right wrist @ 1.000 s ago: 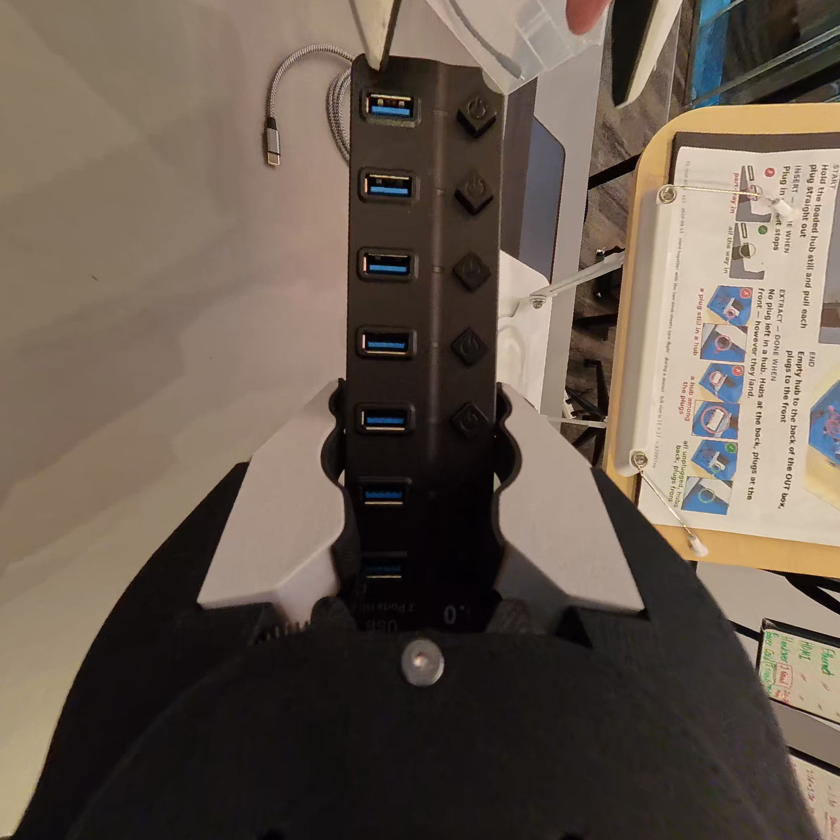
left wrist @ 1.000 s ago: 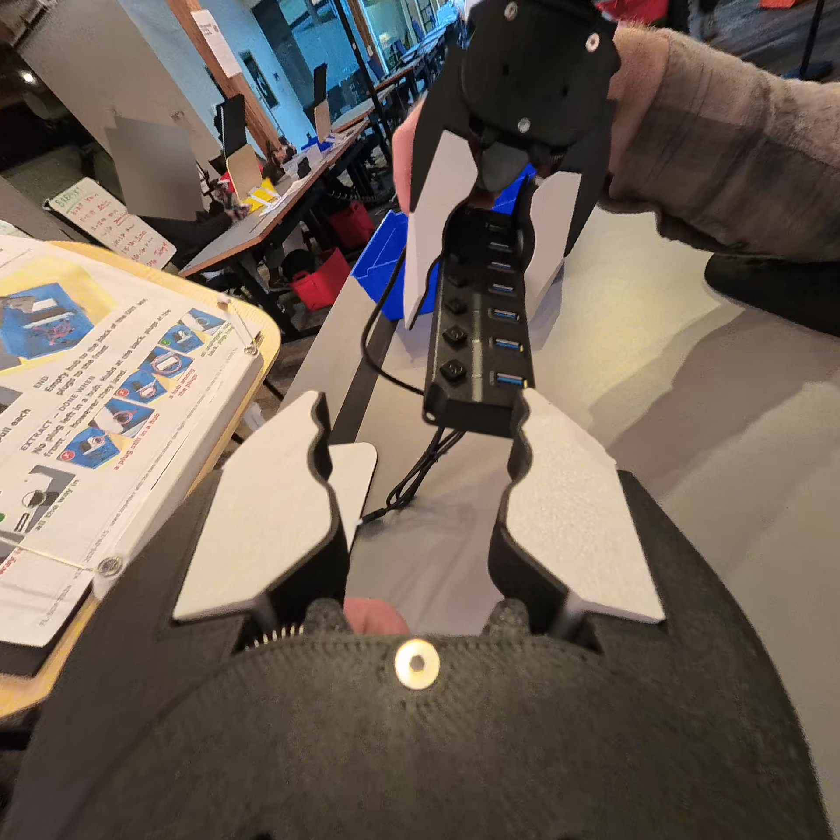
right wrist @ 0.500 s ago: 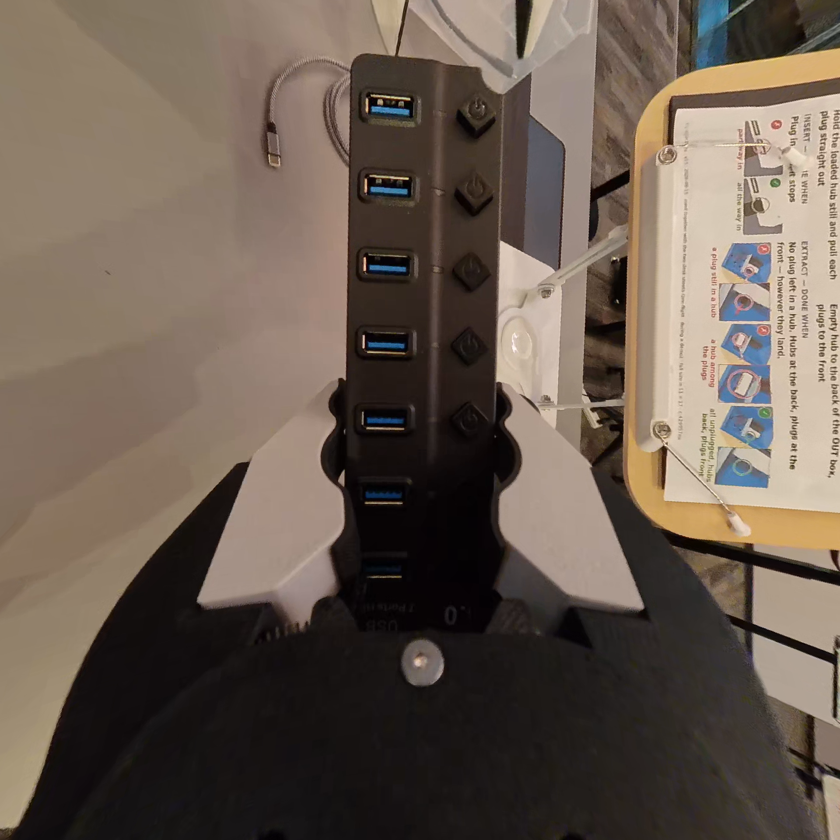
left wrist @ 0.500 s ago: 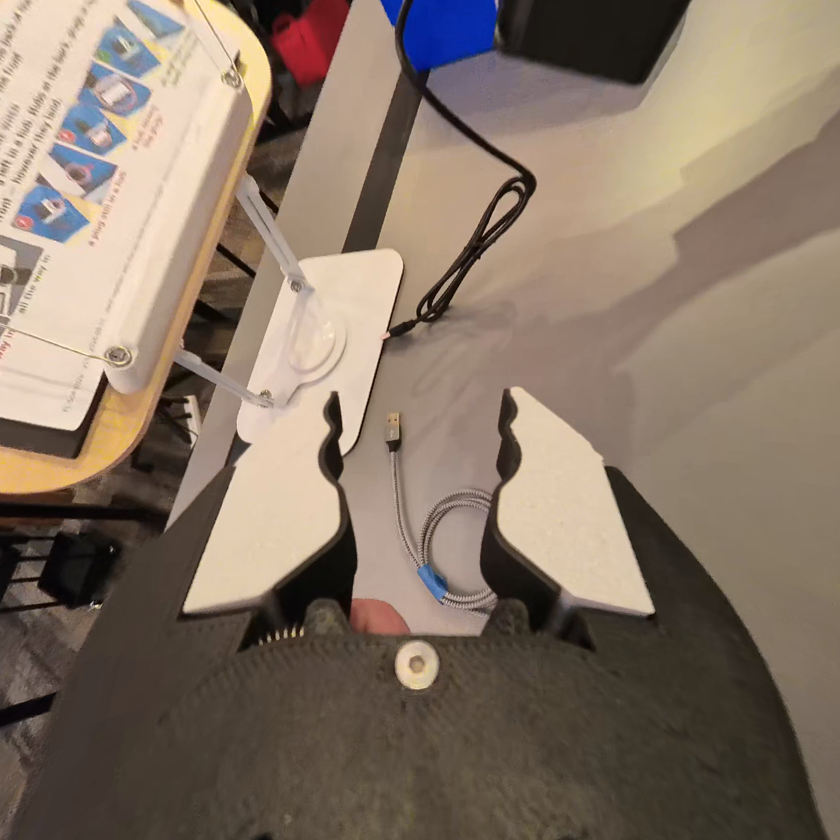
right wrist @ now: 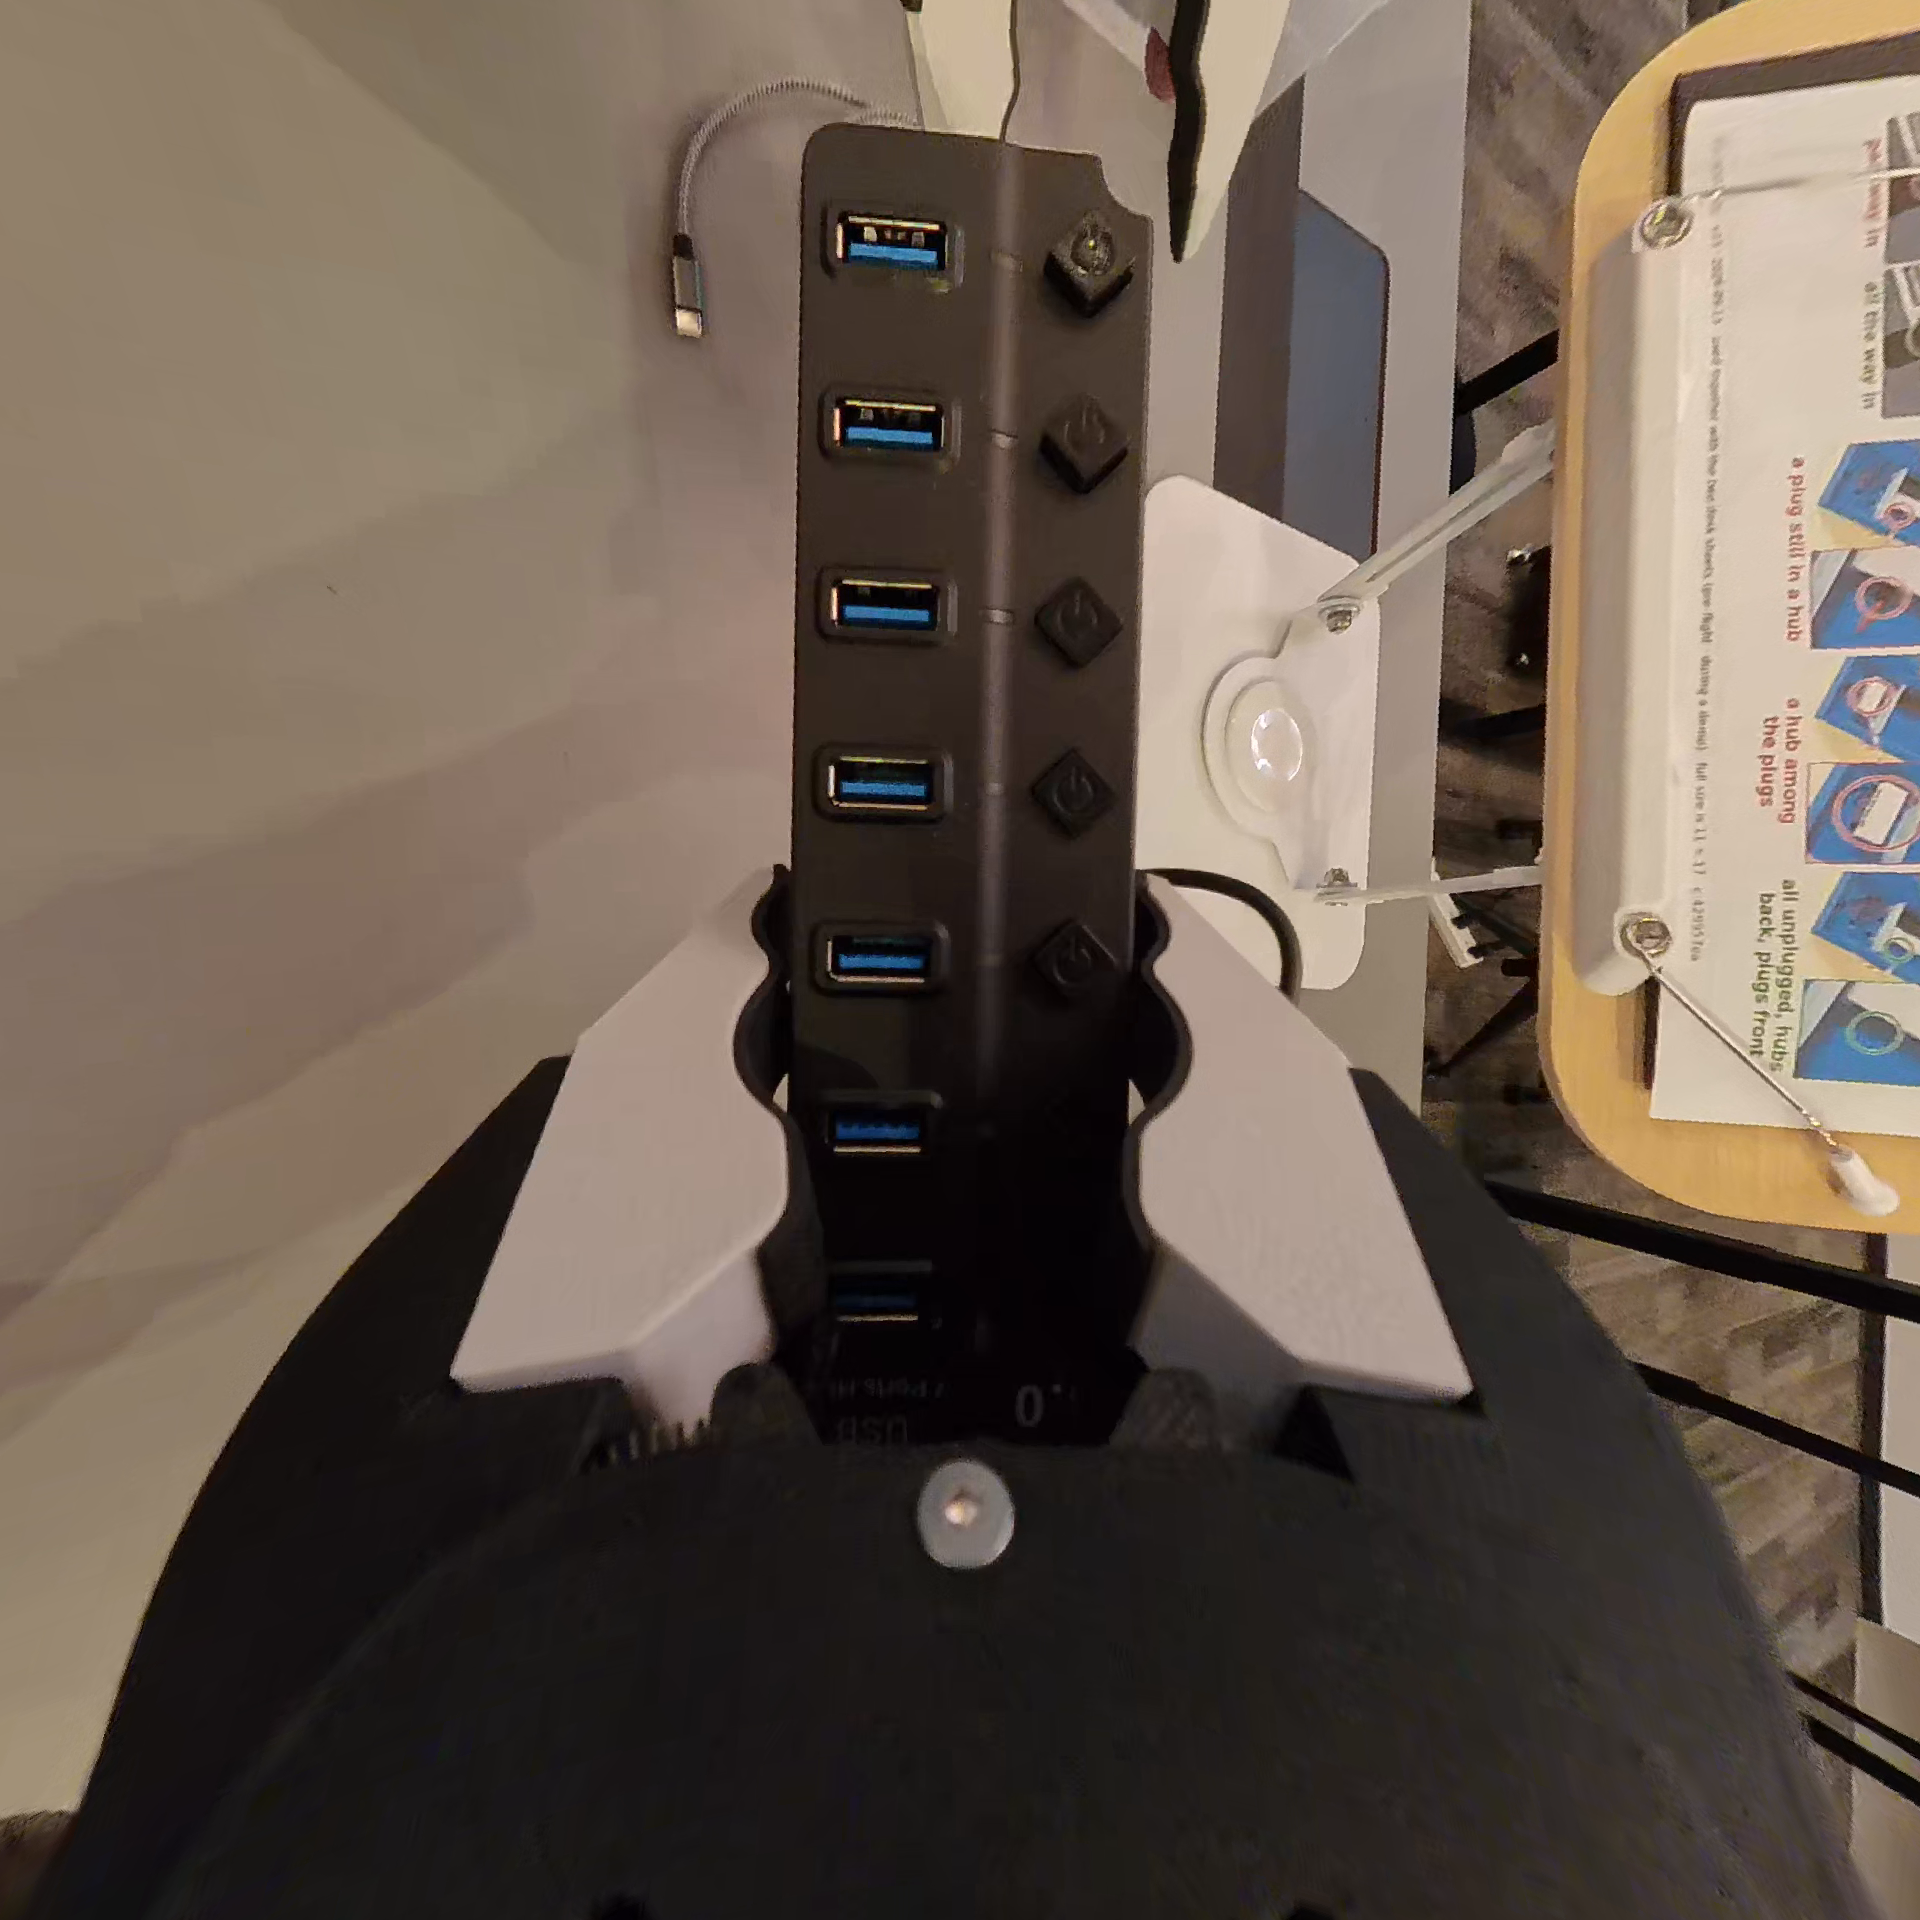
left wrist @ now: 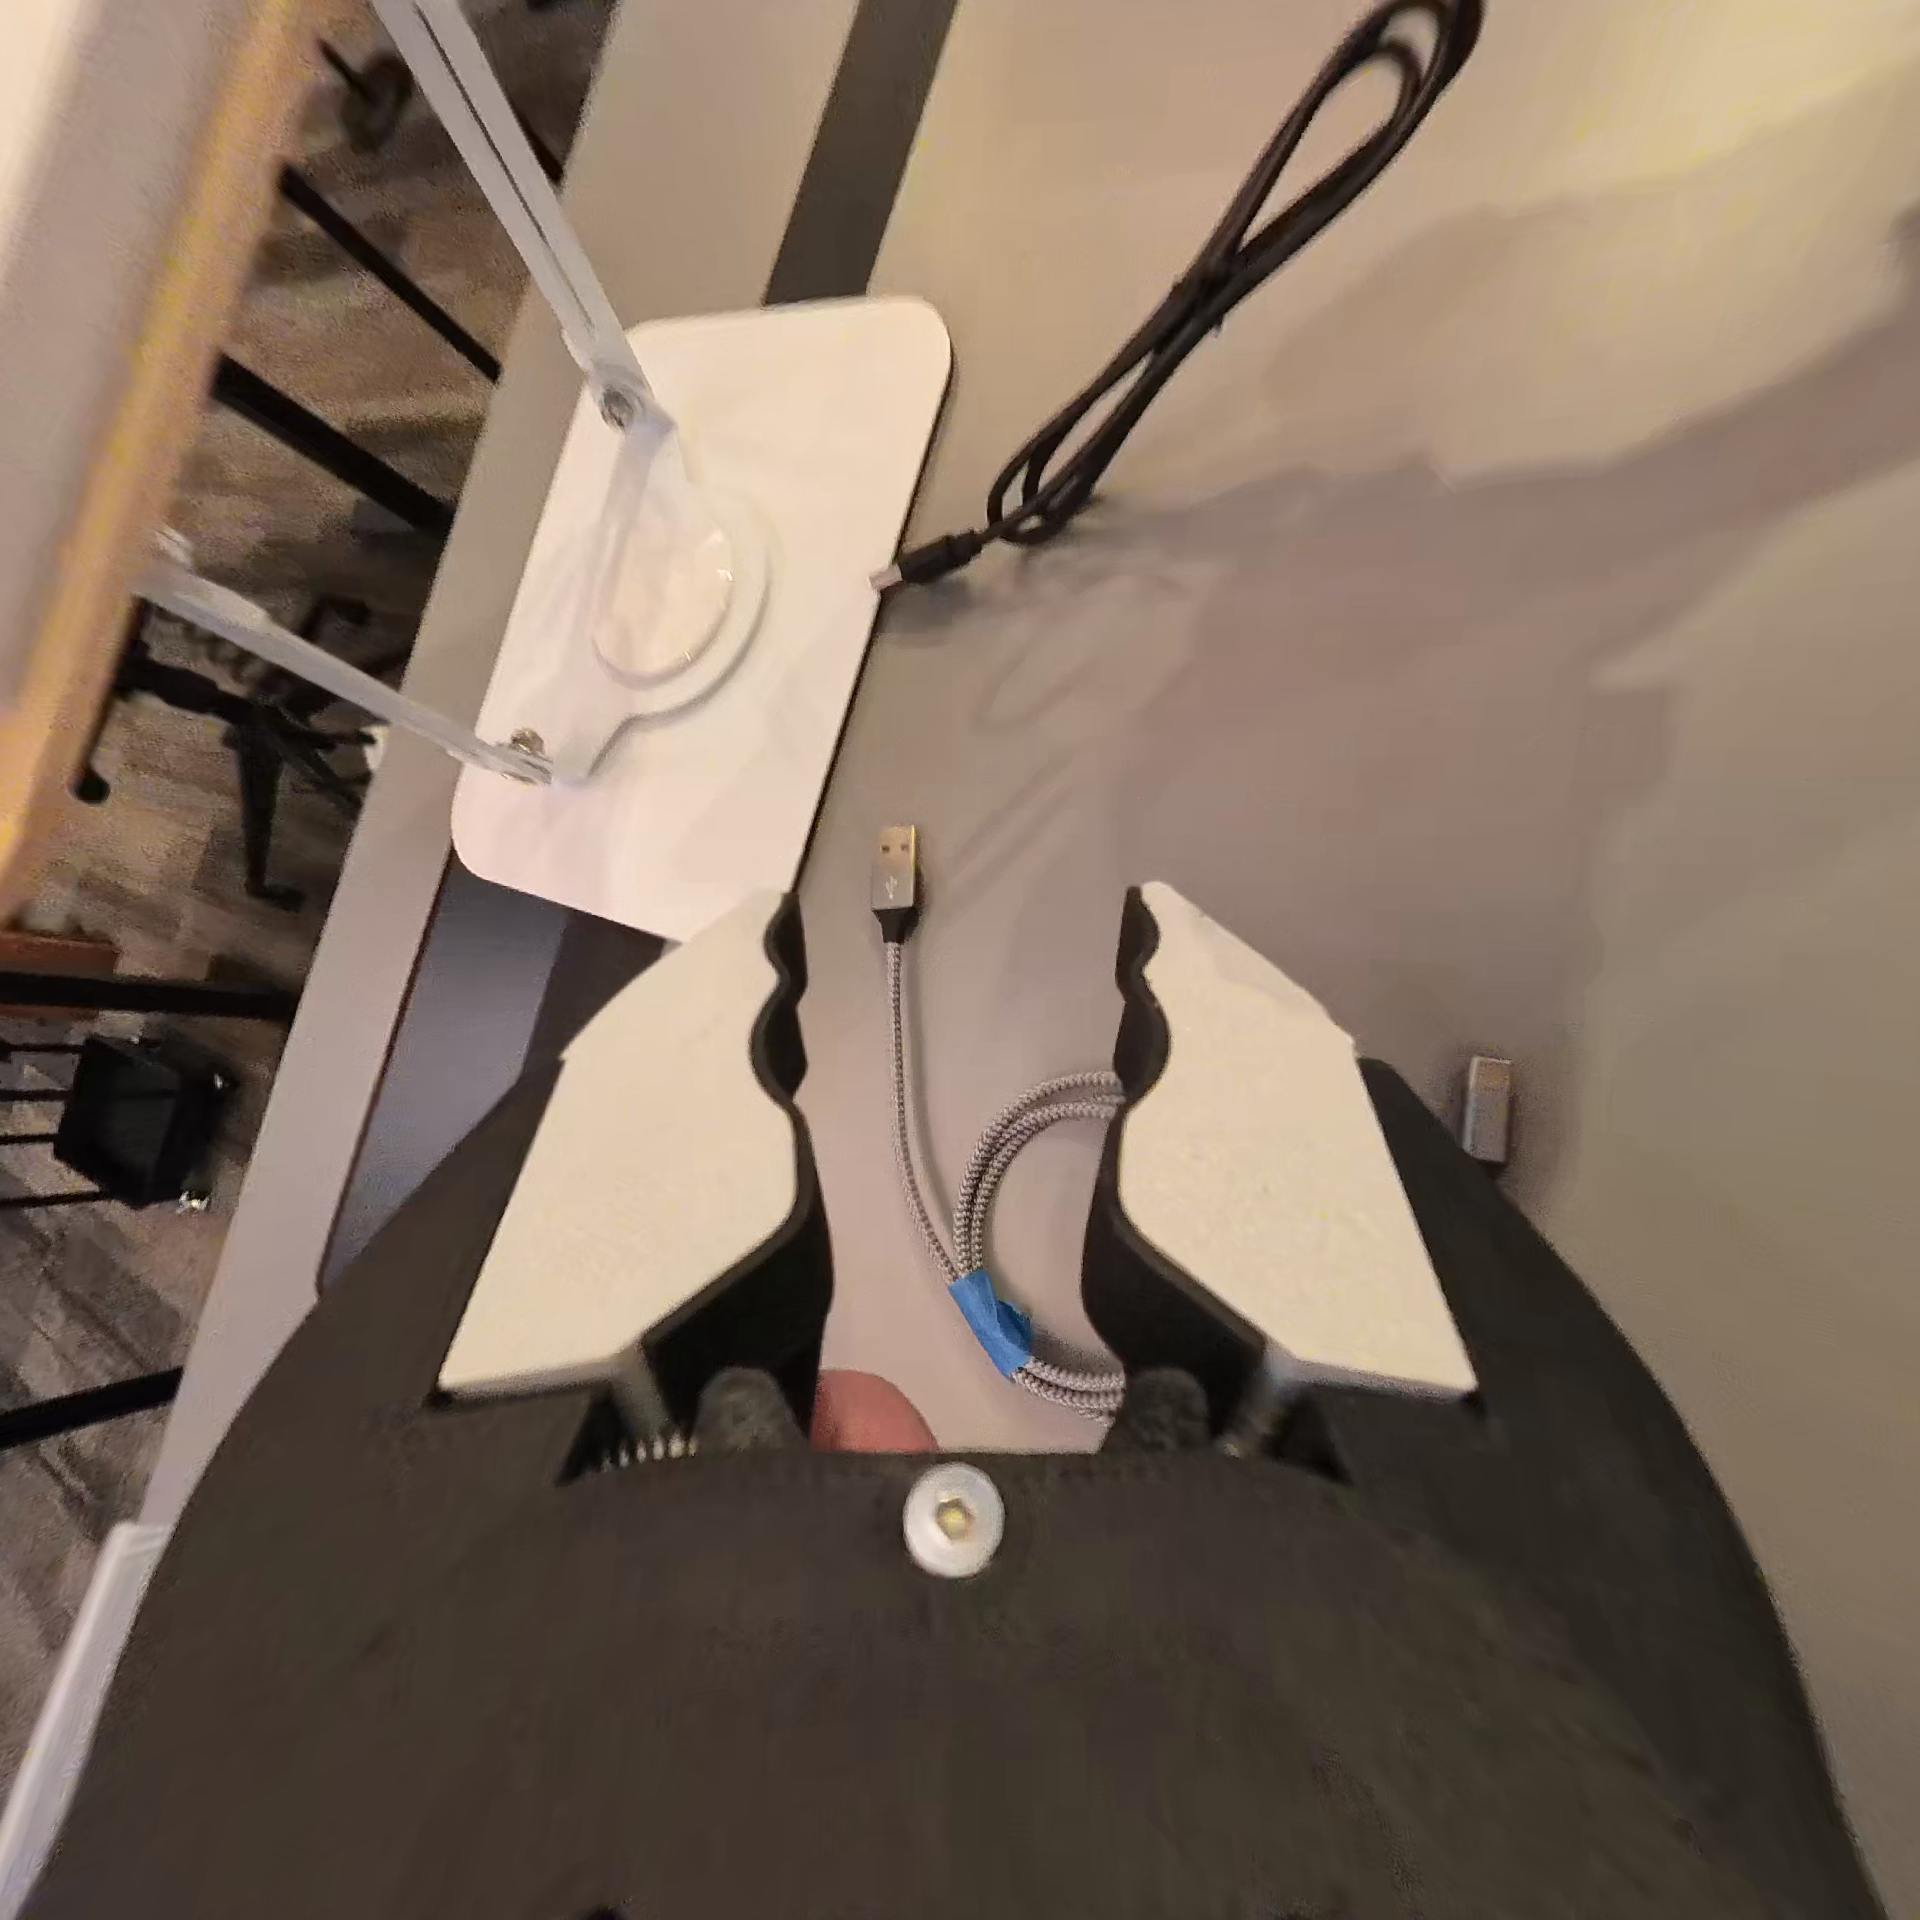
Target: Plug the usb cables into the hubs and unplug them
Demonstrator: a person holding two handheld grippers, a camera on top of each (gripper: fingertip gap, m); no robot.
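While the right gripper (right wrist: pixel 961 997) clamps the hub (right wrist: pixel 971 644), every visible port empty, the left gripper (left wrist: pixel 961 997) jaws gape around the unplugged braided cable (left wrist: pixel 914 1091); plugging remains.

I see a pale grey surface (left wrist: pixel 1351 623) under warm, uneven light, with soft shadows lying across it. A dark strip (left wrist: pixel 831 187) runs along its left edge. Beyond that edge, grey patterned carpet floor (left wrist: pixel 62 1299) and black furniture legs (left wrist: pixel 343 457). A light wooden board (right wrist: pixel 1600 727) with rounded corners stands beside the surface, carrying a printed instruction sheet (right wrist: pixel 1787 727). A white base plate (left wrist: pixel 727 582) holds its clear struts.
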